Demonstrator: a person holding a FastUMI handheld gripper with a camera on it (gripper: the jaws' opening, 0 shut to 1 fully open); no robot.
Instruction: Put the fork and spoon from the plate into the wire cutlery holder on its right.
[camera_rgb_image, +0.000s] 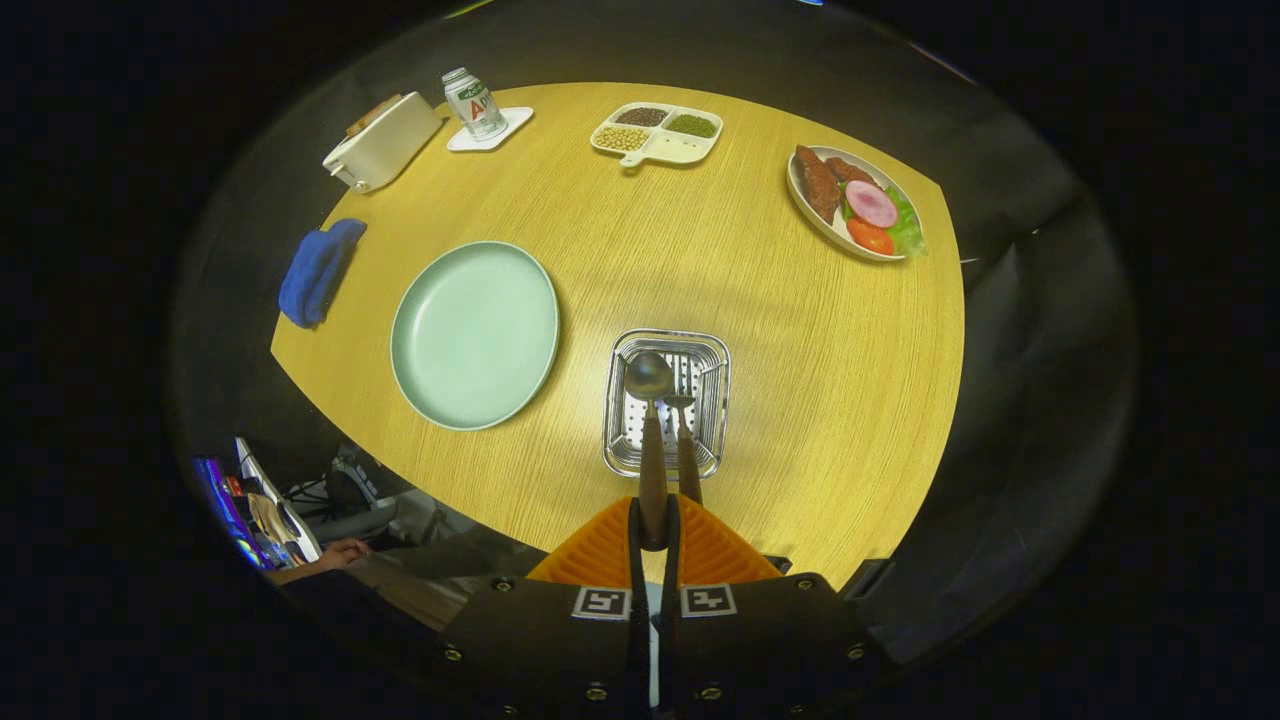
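The spoon (650, 376) was held in the tool (653, 535), its brown handle pinched between the two fingers, which stood nearly together with only the handle's width between them. The spoon's bowl pointed forward, away from the fingers, and hung over the open top of the wire cutlery holder (619, 400); whether the bowl touched the holder's inside could not be told. Just to the right of the spoon lay the fork (684, 440), its own brown handle running alongside and its head pointing into the holder. The fork's handle end passed by the right finger; whether the tool also gripped it could not be told.

The holder, a shiny wire basket with a perforated floor, stood on the wooden worktop (800, 380) just ahead of the fingers. To its left, close but apart, sat the pale green plate (474, 334), with nothing on it. Farther left, a blue cloth (320, 270) lay at the worktop's edge. Beyond, along the far side, stood a white toaster (384, 141), a can (473, 102) on a white coaster, a divided dish (657, 133) of beans and grains, and a plate of food (855, 203) with meat and vegetables.
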